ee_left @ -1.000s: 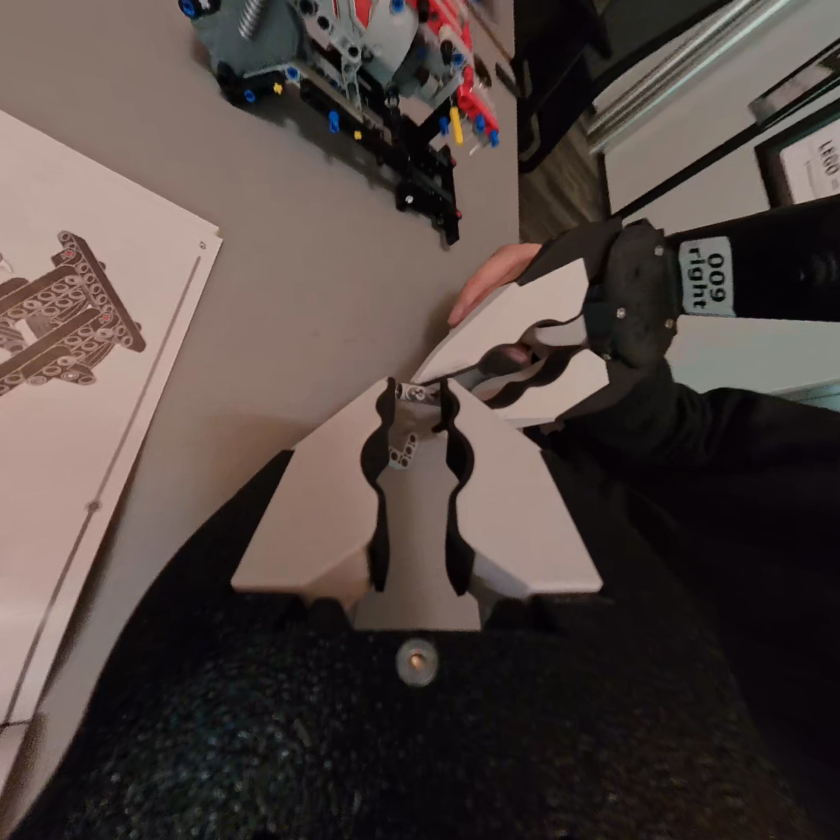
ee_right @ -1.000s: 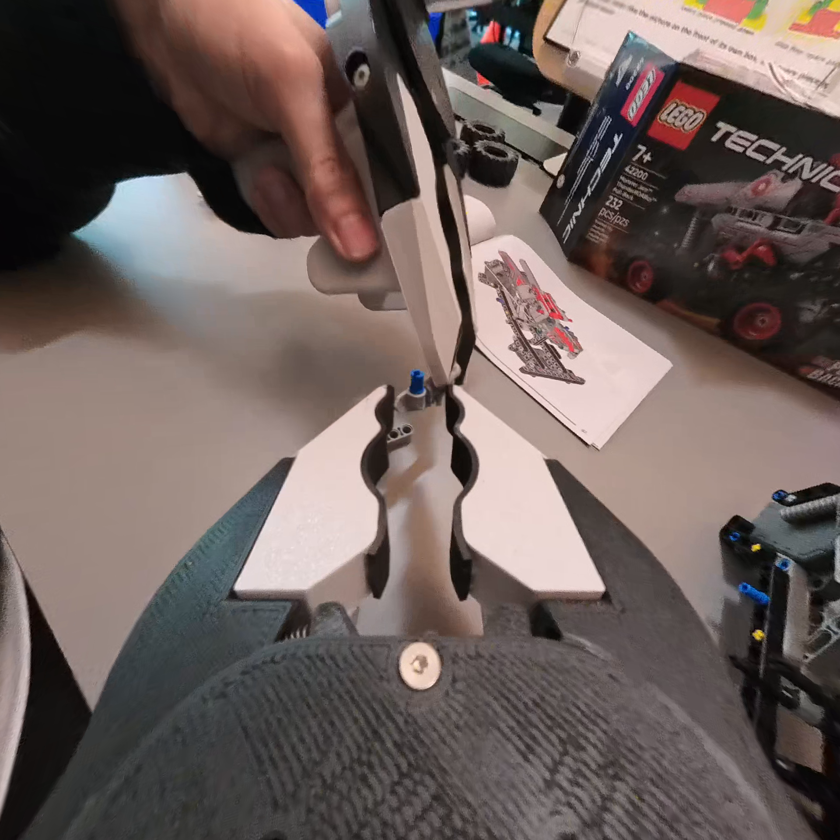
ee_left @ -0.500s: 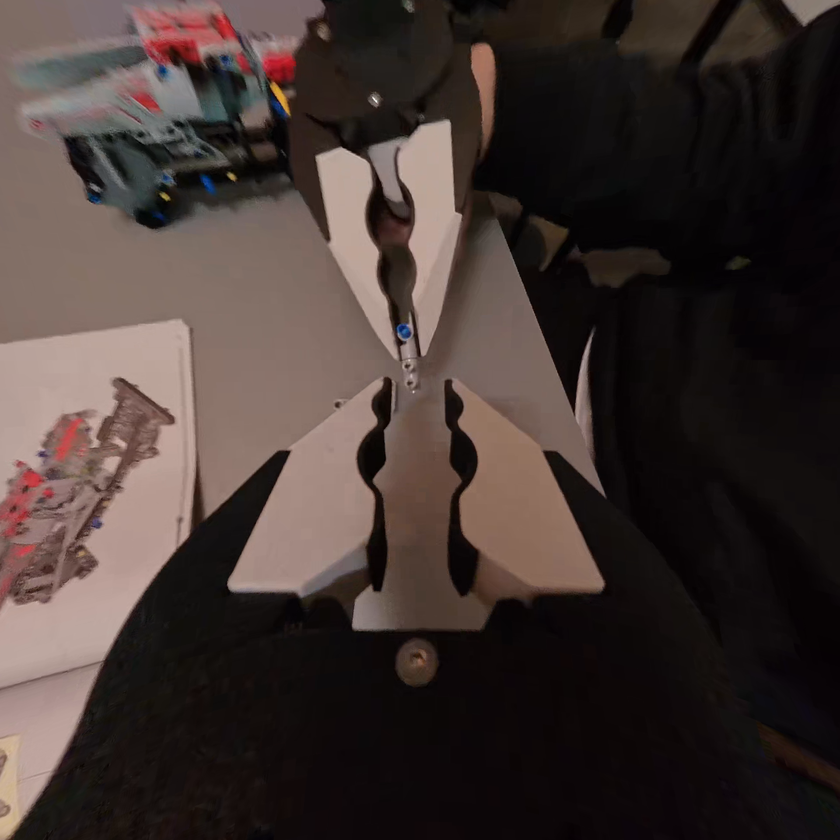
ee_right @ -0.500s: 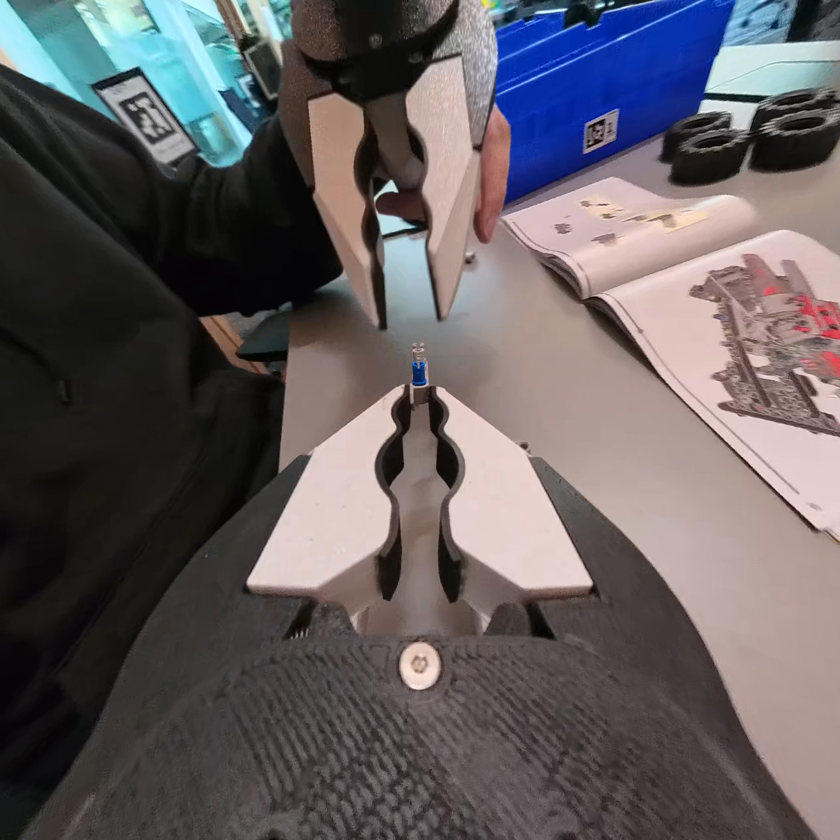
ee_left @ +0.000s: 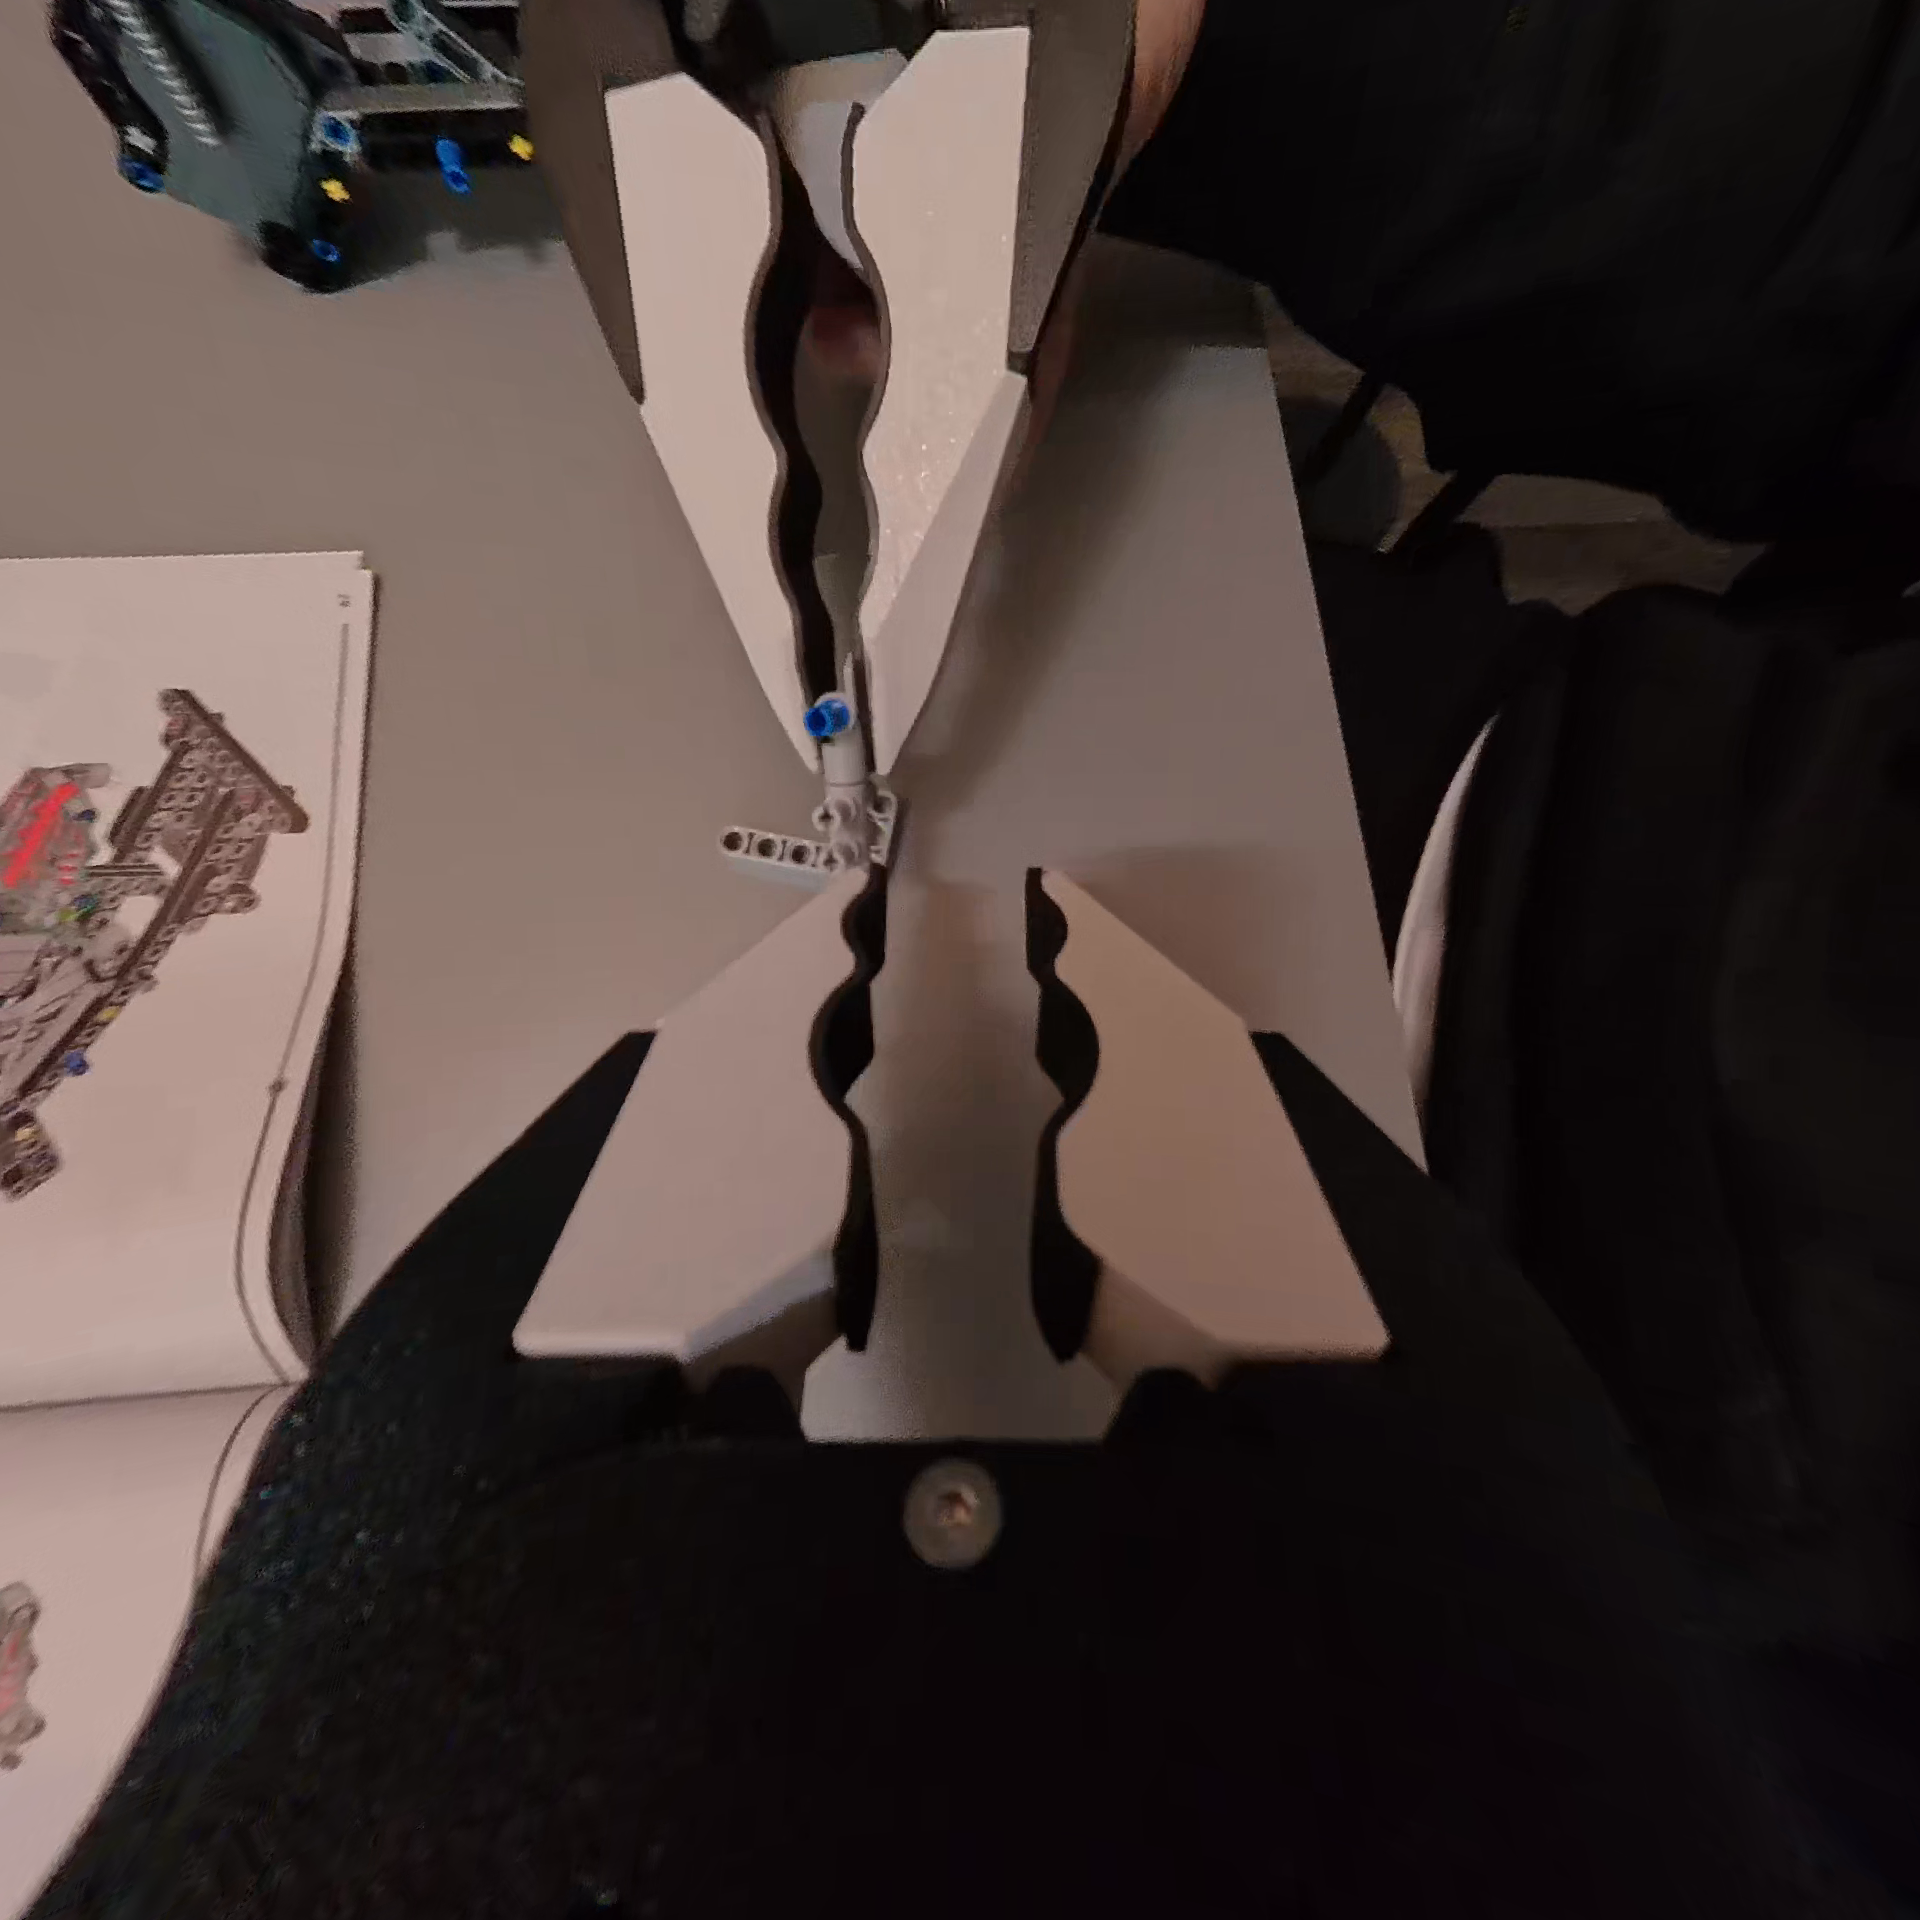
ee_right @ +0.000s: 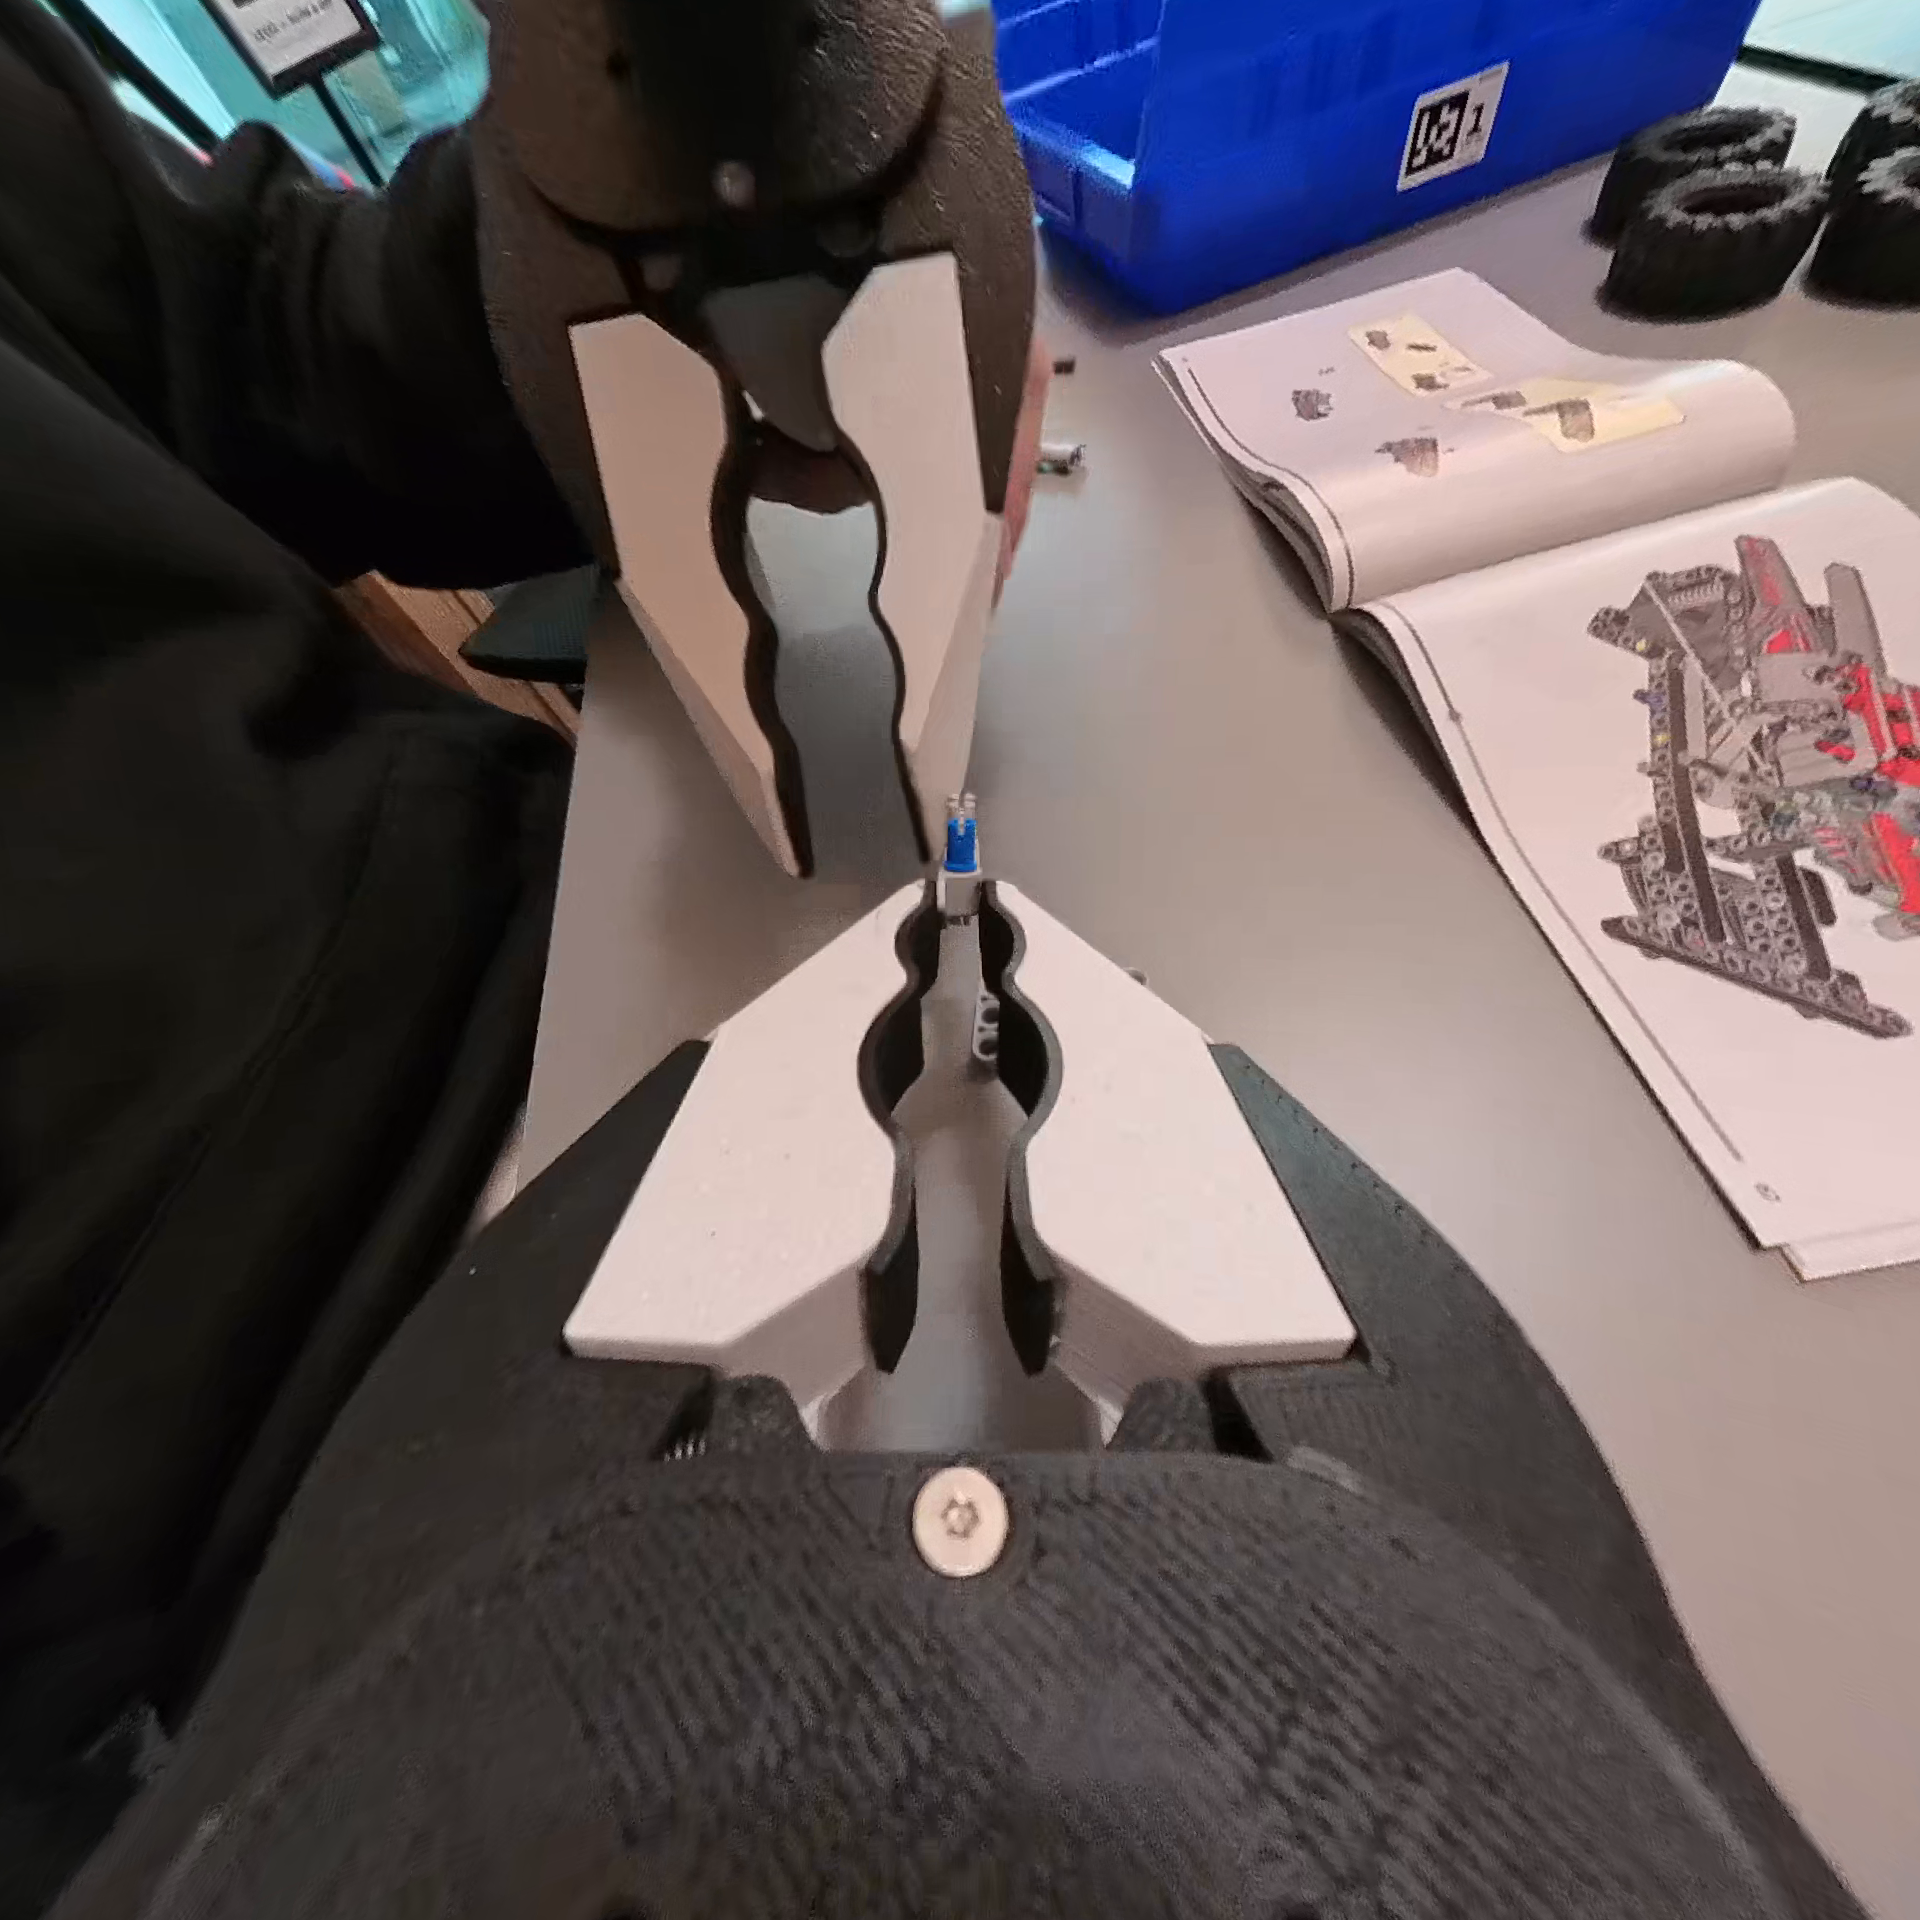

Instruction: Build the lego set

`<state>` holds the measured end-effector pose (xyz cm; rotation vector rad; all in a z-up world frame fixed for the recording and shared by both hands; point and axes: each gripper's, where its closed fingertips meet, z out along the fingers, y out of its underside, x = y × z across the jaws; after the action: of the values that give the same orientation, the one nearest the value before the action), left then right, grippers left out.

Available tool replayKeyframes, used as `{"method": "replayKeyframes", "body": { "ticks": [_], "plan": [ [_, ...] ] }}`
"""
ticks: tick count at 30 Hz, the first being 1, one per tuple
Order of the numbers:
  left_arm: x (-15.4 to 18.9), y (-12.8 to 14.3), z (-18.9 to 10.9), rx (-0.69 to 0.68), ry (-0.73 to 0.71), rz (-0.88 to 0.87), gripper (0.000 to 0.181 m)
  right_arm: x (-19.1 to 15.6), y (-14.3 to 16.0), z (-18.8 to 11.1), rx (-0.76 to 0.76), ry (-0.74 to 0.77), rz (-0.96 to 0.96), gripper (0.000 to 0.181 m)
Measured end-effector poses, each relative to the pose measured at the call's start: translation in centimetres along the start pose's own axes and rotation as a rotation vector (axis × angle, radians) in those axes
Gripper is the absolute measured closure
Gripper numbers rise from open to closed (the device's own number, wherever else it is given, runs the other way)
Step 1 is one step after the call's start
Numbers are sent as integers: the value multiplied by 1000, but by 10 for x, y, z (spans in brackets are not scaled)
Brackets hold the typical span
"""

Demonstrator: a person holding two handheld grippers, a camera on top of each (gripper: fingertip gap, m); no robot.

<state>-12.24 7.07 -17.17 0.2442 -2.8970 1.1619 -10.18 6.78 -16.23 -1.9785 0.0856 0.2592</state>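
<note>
My right gripper (ee_right: pixel 958 896) is shut on a small grey Lego assembly (ee_right: pixel 956 883) with a blue pin (ee_right: pixel 954 854) sticking out past its tips. In the left wrist view the right gripper (ee_left: pixel 844 764) points down at me. The assembly (ee_left: pixel 847 826) hangs from its tips, with a short holed beam (ee_left: pixel 769 844) pointing left and the blue pin (ee_left: pixel 828 717) visible. My left gripper (ee_left: pixel 951 883) is open and empty, its left fingertip (ee_left: pixel 868 894) right below the assembly. In the right wrist view the left gripper (ee_right: pixel 857 847) faces mine, tips beside the pin.
The partly built truck model (ee_left: pixel 260 135) stands at the far left. An open instruction booklet (ee_right: pixel 1662 831) lies on the grey table (ee_right: pixel 1195 831), also in the left wrist view (ee_left: pixel 156 935). A blue bin (ee_right: pixel 1299 135), black tyres (ee_right: pixel 1714 218) and small loose parts (ee_right: pixel 1060 457) lie behind. Black sleeves border the table edge. My two grippers' fingertips are within a few centimetres of each other.
The right gripper shut on the small assembly and lifted it off the table. Both grippers turned to face each other tip to tip and have since drawn closer together.
</note>
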Motion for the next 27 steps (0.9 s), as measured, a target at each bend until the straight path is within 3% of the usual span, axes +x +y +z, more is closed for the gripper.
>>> {"method": "replayKeyframes", "body": {
  "ticks": [1,4,11,13,14,17,24,27],
  "plan": [
    [-3,-1,-2,6,-28,-4,157,1,2,-1,0,-10,14,176],
    [-15,-8,-4,45,-106,-46,150,-7,-2,-3,26,-87,23,176],
    [-21,-4,3,81,-81,-234,176,-1,-6,5,20,-102,9,175],
    [-30,2,3,107,-110,-381,176,11,-2,6,-4,-7,19,171],
    [-35,6,4,125,-127,-463,176,19,5,6,-46,67,18,154],
    [-38,14,10,179,-138,-644,176,29,35,3,-242,234,-36,153],
    [-30,18,27,233,-136,-842,176,8,43,15,-356,299,-77,144],
    [-30,19,24,261,-150,-859,176,10,45,18,-373,329,-88,151]
  ]
}}
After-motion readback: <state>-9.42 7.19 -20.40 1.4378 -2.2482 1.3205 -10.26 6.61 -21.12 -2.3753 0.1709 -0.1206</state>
